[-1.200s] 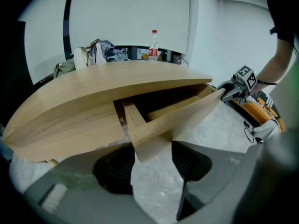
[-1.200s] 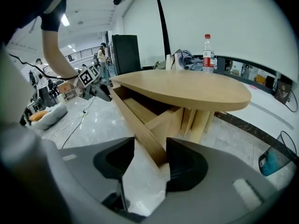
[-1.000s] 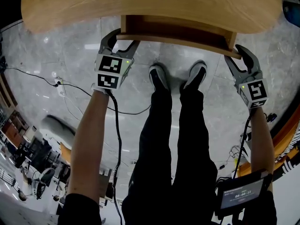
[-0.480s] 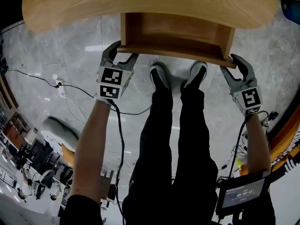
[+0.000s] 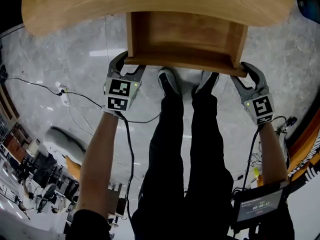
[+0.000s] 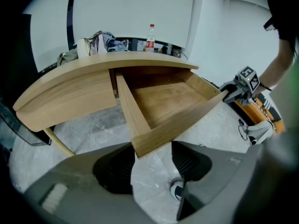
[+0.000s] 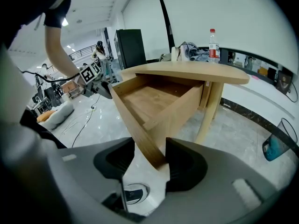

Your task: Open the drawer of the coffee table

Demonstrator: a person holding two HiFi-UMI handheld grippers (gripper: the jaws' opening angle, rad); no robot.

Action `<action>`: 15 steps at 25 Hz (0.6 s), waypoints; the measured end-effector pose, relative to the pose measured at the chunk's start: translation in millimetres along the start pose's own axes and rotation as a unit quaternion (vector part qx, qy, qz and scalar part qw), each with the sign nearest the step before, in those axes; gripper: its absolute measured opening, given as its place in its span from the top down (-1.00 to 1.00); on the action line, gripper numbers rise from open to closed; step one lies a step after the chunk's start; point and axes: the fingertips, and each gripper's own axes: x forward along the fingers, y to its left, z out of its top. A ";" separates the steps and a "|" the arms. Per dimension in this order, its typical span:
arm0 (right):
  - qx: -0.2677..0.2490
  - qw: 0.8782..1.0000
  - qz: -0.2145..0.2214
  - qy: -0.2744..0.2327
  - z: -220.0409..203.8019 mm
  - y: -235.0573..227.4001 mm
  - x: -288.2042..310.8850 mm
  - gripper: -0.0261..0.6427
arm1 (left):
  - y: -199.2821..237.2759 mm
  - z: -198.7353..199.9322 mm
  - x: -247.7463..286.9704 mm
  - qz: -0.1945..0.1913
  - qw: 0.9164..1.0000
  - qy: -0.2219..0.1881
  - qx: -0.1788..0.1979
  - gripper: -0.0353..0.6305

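Drawer stands pulled out from under the table, with only its bare wooden bottom showing inside. A cable lies on the floor at left; the left gripper holds the front left corner with jaws half-wide, shoes stand just under the front board, and the right gripper holds the right corner likewise. Only the gripper views show a bottle on the table.
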 end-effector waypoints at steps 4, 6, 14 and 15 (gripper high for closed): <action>-0.001 1.000 0.001 0.000 -0.3 0.6 4.2 0.30 | 0.0 -3.6 5.3 -0.001 1.000 0.007 -0.002 0.12; -0.003 1.000 0.003 0.004 -1.8 1.5 6.3 0.30 | -0.4 -5.9 8.0 -0.002 1.000 0.011 -0.003 0.12; -0.009 1.000 0.009 0.008 -9.4 4.2 13.8 0.30 | 1.0 -13.0 15.3 0.004 1.000 0.011 0.000 0.12; -0.009 1.000 0.007 0.007 -9.6 4.0 12.7 0.30 | 0.1 -12.3 15.1 0.005 1.000 0.010 0.000 0.12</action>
